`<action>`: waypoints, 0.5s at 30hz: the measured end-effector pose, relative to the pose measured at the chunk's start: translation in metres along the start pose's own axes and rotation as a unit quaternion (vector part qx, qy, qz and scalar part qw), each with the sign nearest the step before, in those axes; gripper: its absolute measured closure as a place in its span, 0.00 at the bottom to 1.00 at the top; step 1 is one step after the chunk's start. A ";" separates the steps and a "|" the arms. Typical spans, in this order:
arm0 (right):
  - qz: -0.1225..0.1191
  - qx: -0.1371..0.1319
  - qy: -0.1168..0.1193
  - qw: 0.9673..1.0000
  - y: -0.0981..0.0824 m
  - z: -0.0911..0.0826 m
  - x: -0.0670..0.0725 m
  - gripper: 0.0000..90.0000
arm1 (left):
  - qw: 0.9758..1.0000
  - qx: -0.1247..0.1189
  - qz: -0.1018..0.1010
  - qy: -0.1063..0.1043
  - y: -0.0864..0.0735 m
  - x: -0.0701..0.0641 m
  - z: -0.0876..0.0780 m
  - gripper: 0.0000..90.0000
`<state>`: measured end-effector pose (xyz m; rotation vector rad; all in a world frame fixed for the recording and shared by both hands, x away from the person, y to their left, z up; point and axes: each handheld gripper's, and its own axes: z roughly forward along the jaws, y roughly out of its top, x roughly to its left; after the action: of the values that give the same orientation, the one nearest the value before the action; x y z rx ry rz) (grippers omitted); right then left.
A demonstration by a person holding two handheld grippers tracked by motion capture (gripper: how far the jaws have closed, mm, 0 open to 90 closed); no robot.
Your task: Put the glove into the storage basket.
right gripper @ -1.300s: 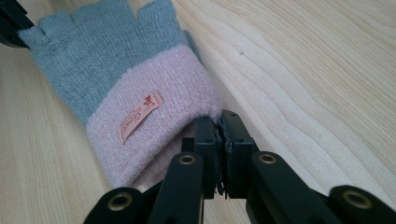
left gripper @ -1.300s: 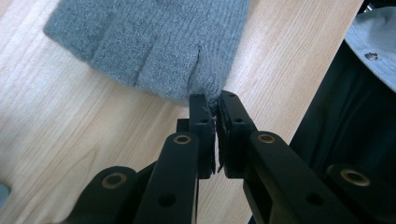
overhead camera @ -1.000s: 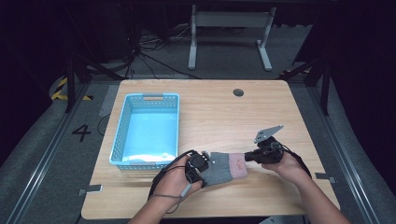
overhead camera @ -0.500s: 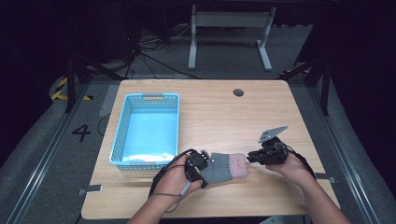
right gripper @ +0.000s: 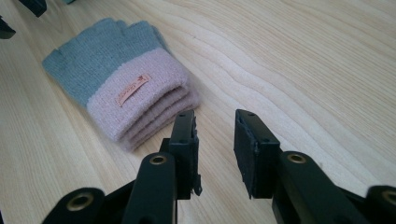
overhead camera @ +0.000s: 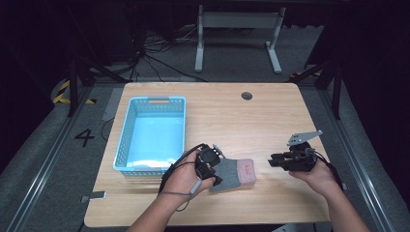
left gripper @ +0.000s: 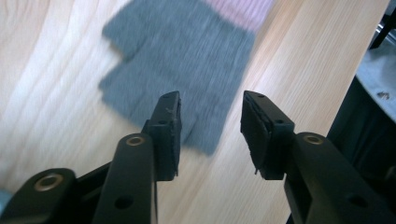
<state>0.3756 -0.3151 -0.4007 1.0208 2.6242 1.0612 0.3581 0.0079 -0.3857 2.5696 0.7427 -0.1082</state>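
1. Two claws, both released: left claw (overhead camera: 216,165) over the grey finger end of the glove (overhead camera: 235,172), lower centre of frame; right claw (overhead camera: 276,160) apart at right.
2. Likely basket (overhead camera: 126,136) drop: pinch all layers, lift level.

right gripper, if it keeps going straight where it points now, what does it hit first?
Most likely the pink cuff of the glove; the right gripper points at it with bare table between, jaws open. Depth unclear.

"4" on floor (overhead camera: 84,137)
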 end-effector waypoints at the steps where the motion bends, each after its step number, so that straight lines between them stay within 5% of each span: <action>1: 0.003 -0.001 0.000 1.000 0.000 -0.001 0.000 0.75 | 1.000 -0.001 0.004 -0.001 0.002 0.000 0.000 0.64; 9: 0.016 -0.006 0.004 1.000 -0.003 -0.007 0.002 0.69 | 0.999 -0.007 0.042 0.011 0.022 0.003 0.013 0.55; 15: 0.019 -0.006 0.006 1.000 -0.006 -0.008 0.004 0.67 | 0.998 0.002 0.061 -0.001 0.030 0.011 0.029 0.53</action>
<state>0.3665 -0.3209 -0.3982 1.0699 2.6151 1.0924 0.3842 -0.0224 -0.4016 2.6100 0.5827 -0.0736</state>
